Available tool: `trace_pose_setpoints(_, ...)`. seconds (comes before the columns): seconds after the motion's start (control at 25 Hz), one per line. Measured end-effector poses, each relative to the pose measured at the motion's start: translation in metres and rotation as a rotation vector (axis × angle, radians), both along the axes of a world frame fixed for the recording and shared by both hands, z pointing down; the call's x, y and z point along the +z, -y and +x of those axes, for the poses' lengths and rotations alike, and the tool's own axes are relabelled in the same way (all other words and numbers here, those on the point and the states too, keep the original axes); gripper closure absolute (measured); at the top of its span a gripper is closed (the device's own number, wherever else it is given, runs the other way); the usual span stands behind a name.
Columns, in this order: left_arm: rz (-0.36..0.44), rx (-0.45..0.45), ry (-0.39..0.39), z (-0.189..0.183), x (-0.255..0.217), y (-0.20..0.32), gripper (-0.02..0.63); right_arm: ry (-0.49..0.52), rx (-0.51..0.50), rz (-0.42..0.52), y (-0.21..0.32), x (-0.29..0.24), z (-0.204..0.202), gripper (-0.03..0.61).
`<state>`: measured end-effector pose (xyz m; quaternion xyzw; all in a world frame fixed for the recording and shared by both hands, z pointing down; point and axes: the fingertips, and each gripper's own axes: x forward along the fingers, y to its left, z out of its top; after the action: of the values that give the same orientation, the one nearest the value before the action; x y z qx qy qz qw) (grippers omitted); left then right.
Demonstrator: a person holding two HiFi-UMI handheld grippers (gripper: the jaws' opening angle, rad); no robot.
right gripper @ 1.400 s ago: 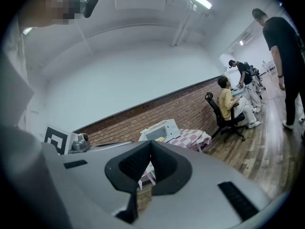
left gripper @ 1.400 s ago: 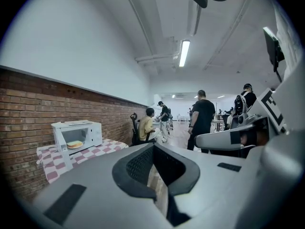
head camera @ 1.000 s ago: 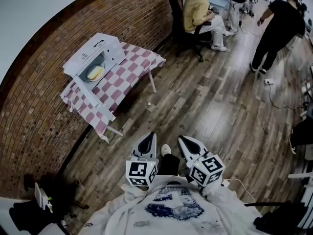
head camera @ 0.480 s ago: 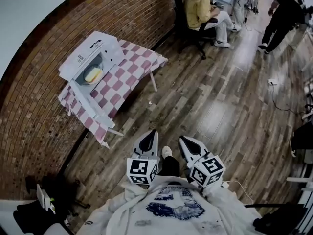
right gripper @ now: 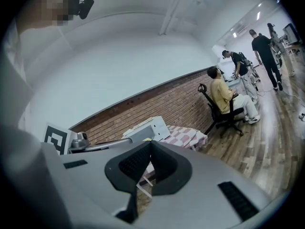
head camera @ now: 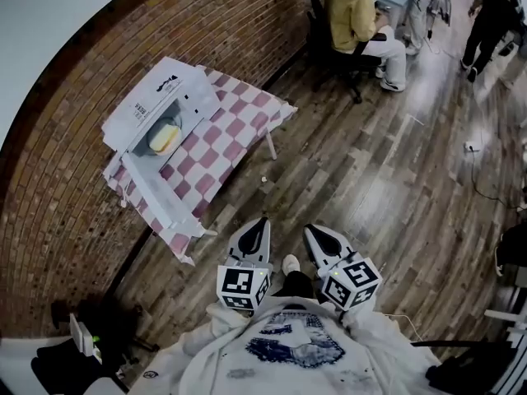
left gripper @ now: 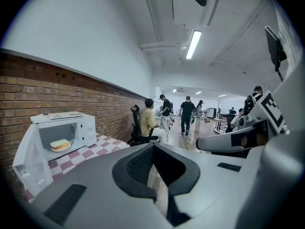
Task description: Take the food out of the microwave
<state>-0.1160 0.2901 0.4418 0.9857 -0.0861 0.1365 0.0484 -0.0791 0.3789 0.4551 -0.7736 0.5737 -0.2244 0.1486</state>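
Microwave (head camera: 156, 105) is standing open, food (head camera: 164, 138) is sitting inside untouched; left gripper (head camera: 262, 222) and right gripper (head camera: 312, 231) are hovering clenched, empty, well away; whole retrieval remaining

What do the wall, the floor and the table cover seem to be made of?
Wall: red-brown brick, matte; mortar lines show.
Floor: wood planks or laminate, glossy with reflections.
Table cover: probably cloth, checked pink and white, draping at edges.

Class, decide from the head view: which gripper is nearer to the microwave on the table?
Left. The left gripper is below-right of the microwave, well short of it; the right gripper is beside the left one, farther away.
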Motion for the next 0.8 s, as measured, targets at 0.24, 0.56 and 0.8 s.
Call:
trace_pose_setpoints(0.24, -0.02, -0.025, -0.011, 0.025, 0.003, 0.051, 0.606, -0.017, -0.037, -0.021, 0.051, 0.0, 0.021, 0.565)
trace_pose_setpoints(0.56, -0.033, -0.1, -0.05, 0.038, 0.0, 0.123, 0.606, -0.049, -0.09, -0.031, 0.119, -0.006, 0.04, 0.565)
trace_pose_setpoints(0.8, -0.063, -0.163, -0.054, 0.029, 0.007, 0.158, 0.606, -0.046, -0.157, -0.053, 0.155, -0.002, 0.036, 0.565)
